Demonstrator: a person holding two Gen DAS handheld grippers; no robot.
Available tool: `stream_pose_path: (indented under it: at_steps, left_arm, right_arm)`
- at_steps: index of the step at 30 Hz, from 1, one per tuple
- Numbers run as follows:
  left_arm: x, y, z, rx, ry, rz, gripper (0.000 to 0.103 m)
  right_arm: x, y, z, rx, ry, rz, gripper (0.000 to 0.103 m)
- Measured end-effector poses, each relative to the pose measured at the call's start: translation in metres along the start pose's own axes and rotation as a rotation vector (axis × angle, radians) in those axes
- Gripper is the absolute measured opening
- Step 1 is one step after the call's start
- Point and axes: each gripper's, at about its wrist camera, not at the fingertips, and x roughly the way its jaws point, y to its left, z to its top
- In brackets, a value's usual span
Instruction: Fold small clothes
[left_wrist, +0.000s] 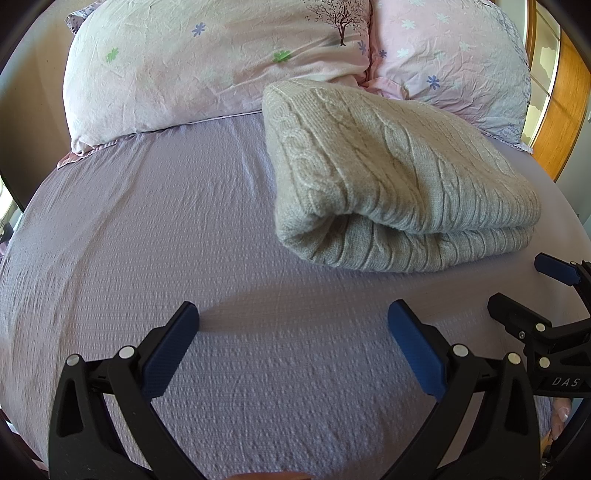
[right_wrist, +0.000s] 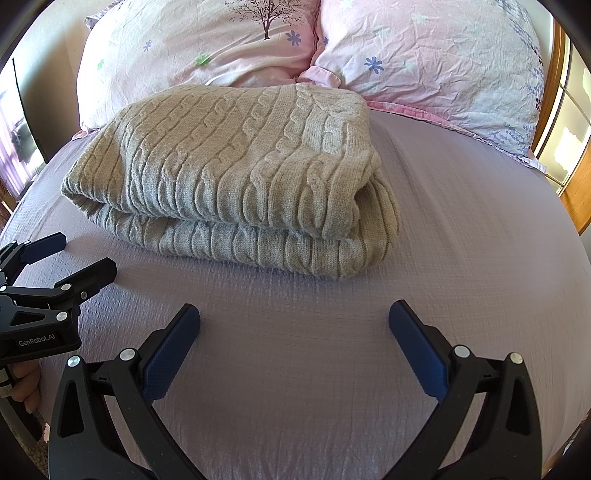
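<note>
The knitted sweater (right_wrist: 229, 173) lies on the bed (right_wrist: 461, 240), up at the far end, just in front of the two pink pillows (right_wrist: 424, 62). It is already folded over into a thick, soft bundle, with one layer lying on top of the other.

Both tools sit low at the near end of the bed, and neither one touches the sweater. The right hand-held gripper (right_wrist: 294, 325) has its two blue fingers spread wide apart, with nothing between them. The left hand-held gripper (left_wrist: 293, 325) is spread wide too, and it also holds nothing.

The sweater's long side runs from left to right across the bed. From the right hand-held gripper, the bundle is straight ahead and a little to the left, and its rolled right end is the closest part. From the left hand-held gripper, the bundle is ahead and off to the right, and its rounded left end, where the fold curls over, is closest.

The right one looks nearer, since the sweater is almost right in front of it (the left one would have to reach sideways as well). The folding looks nearly done, I think. One more fold, if any, would bring one end across to the other, along that long side.
</note>
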Motion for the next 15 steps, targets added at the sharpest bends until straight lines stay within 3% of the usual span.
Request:
stream_pose_path:
  at_steps: [15]
  left_arm:
    - [-0.0005,0.0005,-0.0004,-0.004,0.0,0.003,0.101]
  right_arm:
    - [0.0001,0.0001,0.0003,0.0,0.0,0.0,0.102]
